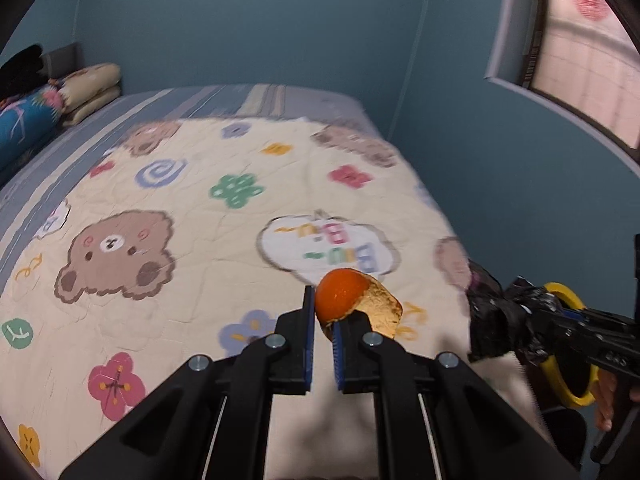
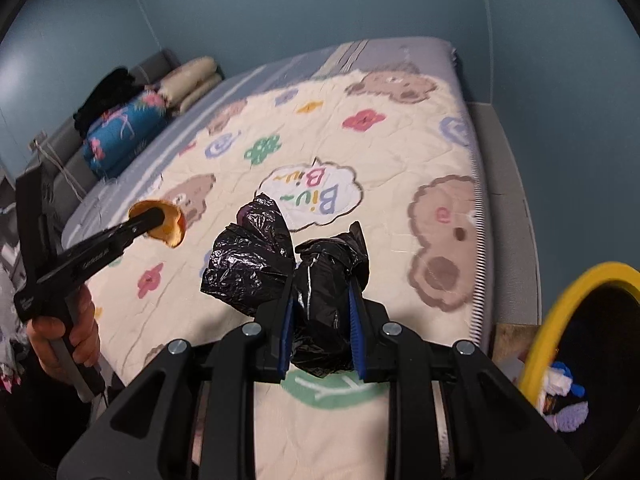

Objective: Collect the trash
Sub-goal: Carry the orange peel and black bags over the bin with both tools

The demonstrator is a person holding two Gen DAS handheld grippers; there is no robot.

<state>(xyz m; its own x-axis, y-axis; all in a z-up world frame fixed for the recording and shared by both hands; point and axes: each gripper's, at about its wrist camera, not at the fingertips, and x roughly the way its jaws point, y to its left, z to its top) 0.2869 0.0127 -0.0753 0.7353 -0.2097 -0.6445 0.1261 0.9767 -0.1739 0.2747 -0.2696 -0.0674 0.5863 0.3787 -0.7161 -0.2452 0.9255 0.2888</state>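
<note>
L gripper pinches curled orange peel; R gripper clamps crinkly black bag

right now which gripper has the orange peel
The left gripper: its fingers pinch the orange peel. The right gripper holds a crumpled black bag.

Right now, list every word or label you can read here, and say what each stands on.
"Biu~ Biu~": upside down in the white speech bubble on the bear quilt.
Small white print on the left gripper's black body: too blurred to read.
Nothing else legible.
</note>
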